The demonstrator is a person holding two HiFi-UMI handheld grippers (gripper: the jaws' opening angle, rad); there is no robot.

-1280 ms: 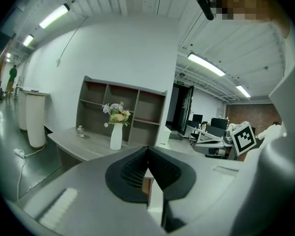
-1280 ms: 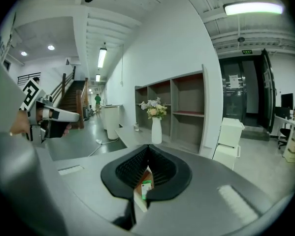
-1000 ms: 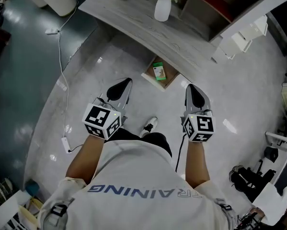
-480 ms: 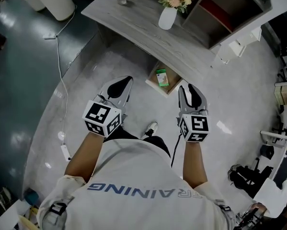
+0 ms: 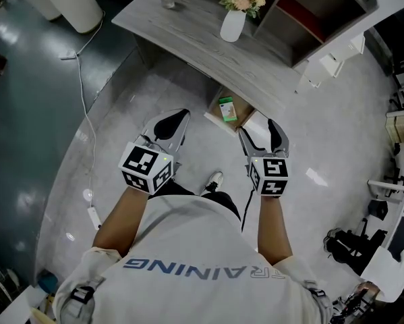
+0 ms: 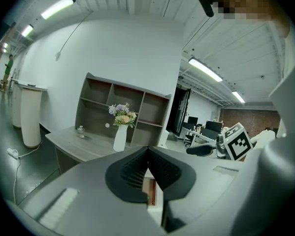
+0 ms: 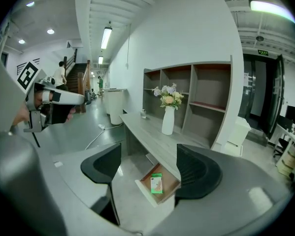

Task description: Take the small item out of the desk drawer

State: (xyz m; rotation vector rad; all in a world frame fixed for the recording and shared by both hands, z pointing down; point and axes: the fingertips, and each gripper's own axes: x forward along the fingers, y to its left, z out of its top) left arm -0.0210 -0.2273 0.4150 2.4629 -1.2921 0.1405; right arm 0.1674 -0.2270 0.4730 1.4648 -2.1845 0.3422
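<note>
The desk [image 5: 188, 36] looks matt wood-grain, its drawer [image 5: 245, 119] brown wood, the floor [image 5: 121, 133] glossy, perhaps polished.

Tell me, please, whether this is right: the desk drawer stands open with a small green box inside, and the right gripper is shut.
Not quite: the right gripper is open; its jaws have just been opening and grip nothing, as the right gripper view shows. The desk drawer is open with the small green box inside.

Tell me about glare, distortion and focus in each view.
Head view: fisheye bends the desk, the glossy floor carries glare spots. Left gripper view: dark round border, the left tongs look soft. Right gripper view: ceiling lamp blown out, green item sharp.
</note>
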